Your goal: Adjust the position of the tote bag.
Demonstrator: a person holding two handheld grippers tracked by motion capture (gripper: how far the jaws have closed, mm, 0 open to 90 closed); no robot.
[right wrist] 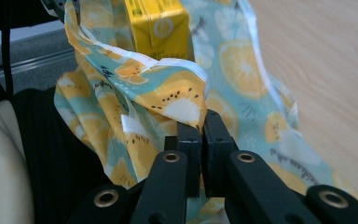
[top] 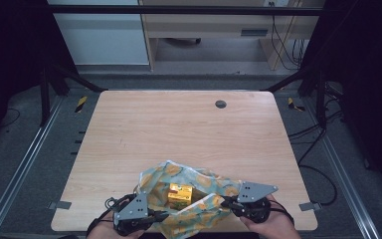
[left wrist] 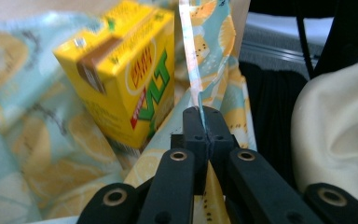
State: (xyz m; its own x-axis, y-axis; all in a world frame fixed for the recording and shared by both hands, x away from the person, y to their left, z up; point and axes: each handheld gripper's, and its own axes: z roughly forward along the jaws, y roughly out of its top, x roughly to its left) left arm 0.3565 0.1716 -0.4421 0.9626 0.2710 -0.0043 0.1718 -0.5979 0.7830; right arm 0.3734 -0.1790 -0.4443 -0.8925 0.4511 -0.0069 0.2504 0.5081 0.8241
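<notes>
Left hand-held gripper and right hand-held gripper, lower centre, both clamped on lemon-print cloth; yellow carton between them.

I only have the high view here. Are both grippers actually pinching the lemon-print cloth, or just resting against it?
Observer: The left gripper is shut on the cloth; a thin edge of it rises straight up from between the jaws.
Operator: And the right one?
Observer: The right gripper is shut on a folded corner of the cloth.
Operator: What is the yellow thing in the middle?
Observer: A yellow drink carton, standing upright on the cloth, with red and green lettering on its side.
</notes>
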